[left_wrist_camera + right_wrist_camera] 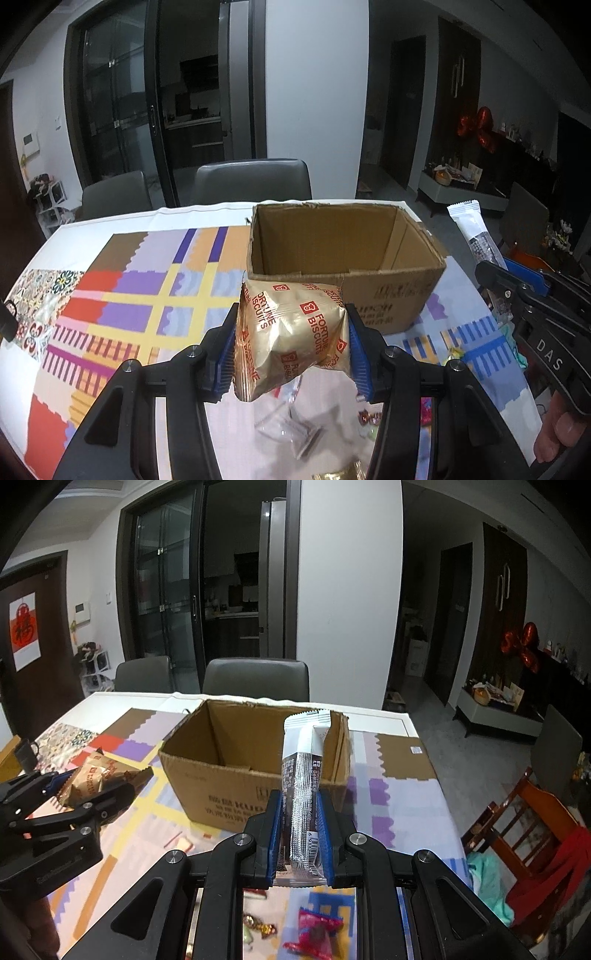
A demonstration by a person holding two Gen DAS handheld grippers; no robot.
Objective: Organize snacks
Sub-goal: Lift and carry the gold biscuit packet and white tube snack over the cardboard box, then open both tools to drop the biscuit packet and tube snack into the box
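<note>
The left gripper (291,332) jaws pinch a gold biscuit bag (291,336); the right gripper (301,834) jaws, nearly together, pinch a white snack bar (304,775). Loose sweets (314,932) under them are blurred.

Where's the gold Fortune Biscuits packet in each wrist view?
Left wrist: gold Fortune Biscuits packet centre frame, clamped in the left hand-held gripper.
Right wrist: same packet at the left edge, in that gripper.
Shared landmark: open cardboard box behind it.

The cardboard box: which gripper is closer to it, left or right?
Left, narrowly. The left gripper holds its gold Fortune Biscuits packet against the cardboard box's near wall. The right gripper, clamping a white snack bar, sits slightly back.
</note>
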